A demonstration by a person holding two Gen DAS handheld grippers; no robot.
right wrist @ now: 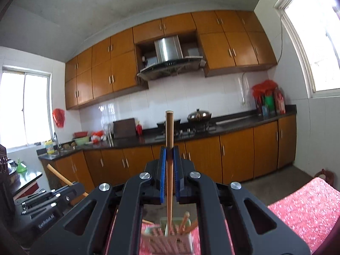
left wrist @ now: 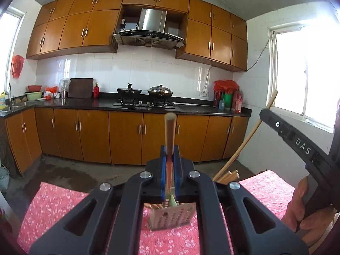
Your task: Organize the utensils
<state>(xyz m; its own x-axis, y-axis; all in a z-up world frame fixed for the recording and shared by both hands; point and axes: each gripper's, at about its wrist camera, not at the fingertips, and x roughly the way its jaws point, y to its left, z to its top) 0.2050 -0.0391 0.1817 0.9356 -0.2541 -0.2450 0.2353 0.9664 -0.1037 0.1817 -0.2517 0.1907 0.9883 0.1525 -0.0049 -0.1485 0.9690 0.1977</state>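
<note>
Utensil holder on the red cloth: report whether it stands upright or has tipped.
Upright. The holder stands on its base on the cloth, mouth up, with chopsticks sticking out of the top.

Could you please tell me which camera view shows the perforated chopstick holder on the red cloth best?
The right wrist view shows the chopstick holder best: its open top, several chopsticks standing inside and its perforated front show between the gripper's arms, though blurred. The left wrist view shows its perforated front, with the top hidden behind the gripper.

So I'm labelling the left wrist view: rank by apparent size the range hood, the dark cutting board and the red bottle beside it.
1. range hood
2. cutting board
3. red bottle
All sit along the far wall, so nearness hardly skews this order.
</note>
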